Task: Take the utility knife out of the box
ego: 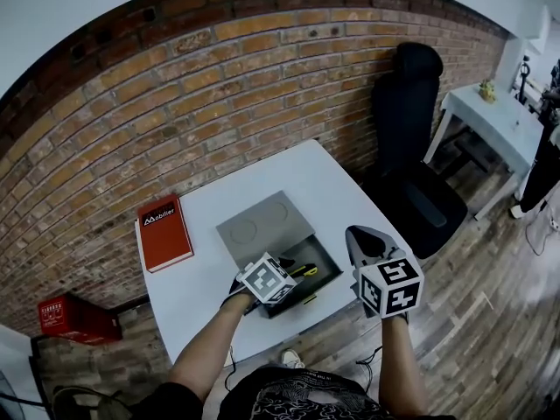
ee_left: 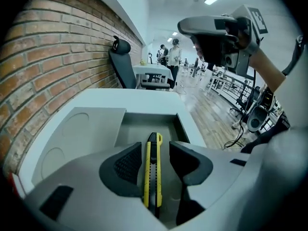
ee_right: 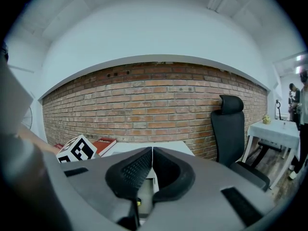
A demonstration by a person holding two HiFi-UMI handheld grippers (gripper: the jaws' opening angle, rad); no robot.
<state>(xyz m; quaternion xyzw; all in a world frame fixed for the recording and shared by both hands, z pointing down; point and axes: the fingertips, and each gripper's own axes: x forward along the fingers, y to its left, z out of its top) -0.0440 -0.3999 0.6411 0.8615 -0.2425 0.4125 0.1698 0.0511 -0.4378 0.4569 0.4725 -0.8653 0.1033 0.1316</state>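
Brick wall (ego: 219,77) runs behind one white bench (ego: 297,173), which stands on a wooden plank floor (ego: 490,304). One grey box (ego: 327,259) sits open near the bench's front edge. Its flat lid (ego: 262,224) lies folded back toward the wall and shows two round recesses. One red book (ego: 164,232) lies flat on the bench, well apart from the box on its left. One black office chair (ego: 411,147) stands beside the bench on the right, and a second white table (ego: 494,116) stands beyond it.

One utility knife (ee_left: 153,170), yellow and black, lies lengthwise in the box tray. There are two hand-held grippers, each carrying one marker cube. The left hand-held gripper (ee_left: 154,155) hangs over the open box with its two jaws spread. The knife runs between them, with a gap showing on either side of it. The right hand-held gripper (ee_right: 152,165) is held off the bench's right front corner, above the floor. Its two jaws are pressed together with nothing between them, and they point toward the brick wall.
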